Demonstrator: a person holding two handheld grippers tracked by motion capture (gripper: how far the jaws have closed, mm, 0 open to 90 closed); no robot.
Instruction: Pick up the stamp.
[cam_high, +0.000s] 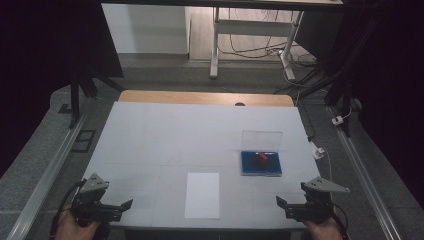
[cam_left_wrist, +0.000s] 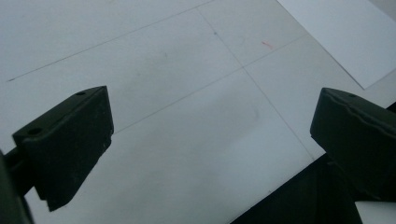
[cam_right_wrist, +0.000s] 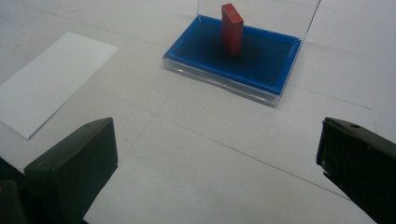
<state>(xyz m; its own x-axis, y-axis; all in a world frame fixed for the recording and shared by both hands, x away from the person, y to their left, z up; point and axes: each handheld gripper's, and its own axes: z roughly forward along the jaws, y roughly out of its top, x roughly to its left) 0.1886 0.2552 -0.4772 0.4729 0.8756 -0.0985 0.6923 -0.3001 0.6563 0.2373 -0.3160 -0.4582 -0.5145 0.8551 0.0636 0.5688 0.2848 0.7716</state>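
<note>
You are at the start: both grippers rest at the worktop's (cam_high: 150, 135) near edge, nothing taken. Your left gripper (cam_high: 127, 204) has its fingers (cam_left_wrist: 70, 140) spread wide and empty, beside the paper (cam_high: 202, 195). Your right gripper (cam_high: 281, 201) is likewise released. Its next move is likely forward to the red block (cam_right_wrist: 232, 29), standing upright in the blue tray (cam_right_wrist: 275, 70).

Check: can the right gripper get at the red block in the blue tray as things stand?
Probably yes. The right gripper is open, bare table lies between it and the red block, which stands upright in the blue tray; the clear lid is up.
</note>
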